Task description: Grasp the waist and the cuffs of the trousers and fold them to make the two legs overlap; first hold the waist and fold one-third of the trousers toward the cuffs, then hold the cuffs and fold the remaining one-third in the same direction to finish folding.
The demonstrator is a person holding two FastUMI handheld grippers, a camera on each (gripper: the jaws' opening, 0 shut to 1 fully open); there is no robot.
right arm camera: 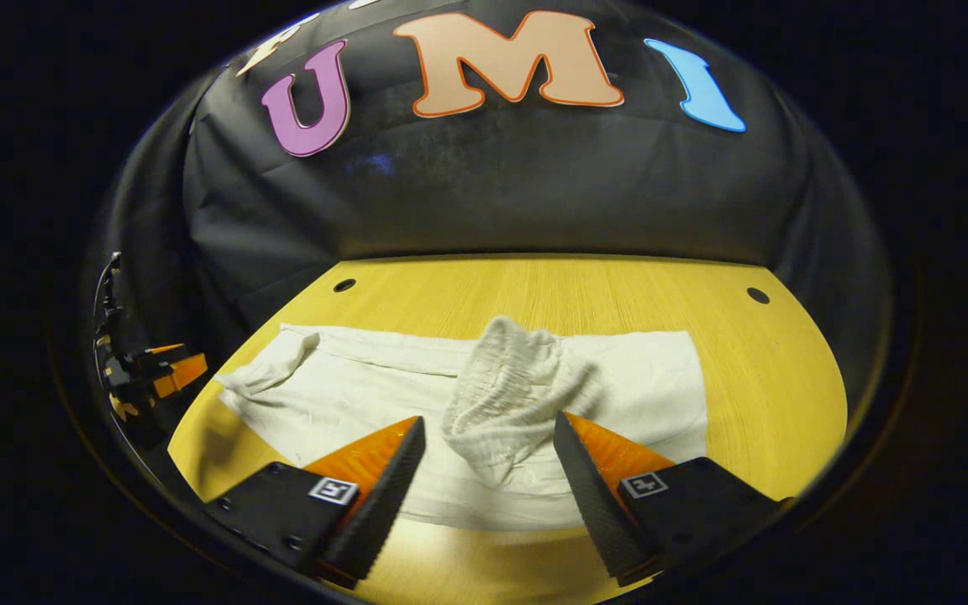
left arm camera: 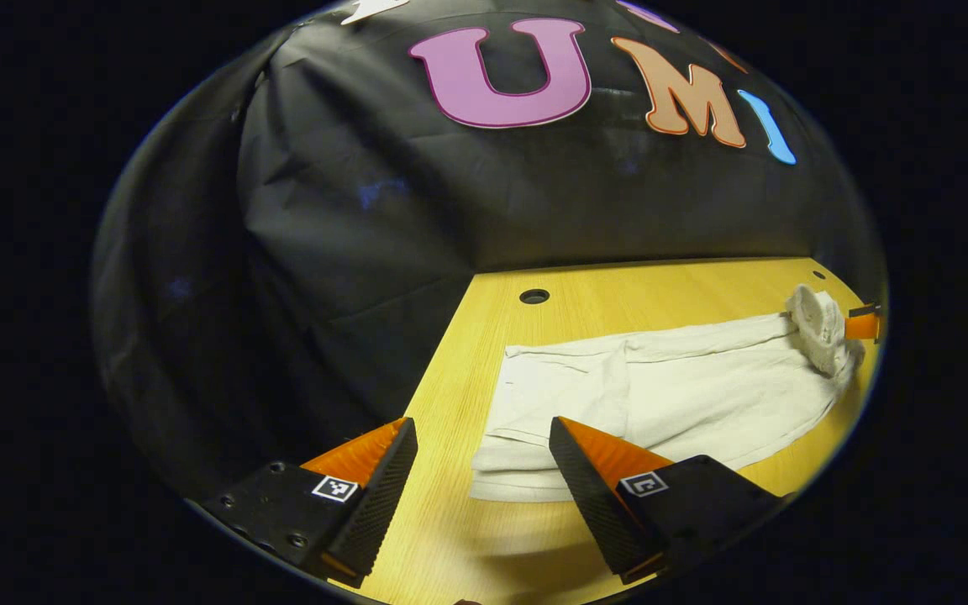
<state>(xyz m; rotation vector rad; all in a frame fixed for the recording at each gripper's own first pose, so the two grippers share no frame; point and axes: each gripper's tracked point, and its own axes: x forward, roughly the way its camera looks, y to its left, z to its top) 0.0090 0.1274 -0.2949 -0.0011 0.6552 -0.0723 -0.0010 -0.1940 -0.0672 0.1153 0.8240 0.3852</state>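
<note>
White trousers [right arm camera: 635,378] lie flat across the bench [right arm camera: 786,370], the waist [right arm camera: 509,386] bunched in a heap. Both the left gripper [left arm camera: 484,470] and right gripper [right arm camera: 488,470] hover with fingers spread, grasping nothing; bare wood borders the cloth's far edge.

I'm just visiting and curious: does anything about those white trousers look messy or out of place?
Yes. The white cloth trousers lie flat on the yellow wooden table, but their ribbed waistband is bunched into a crumpled lump between the open right gripper fingers instead of lying smooth.
</note>
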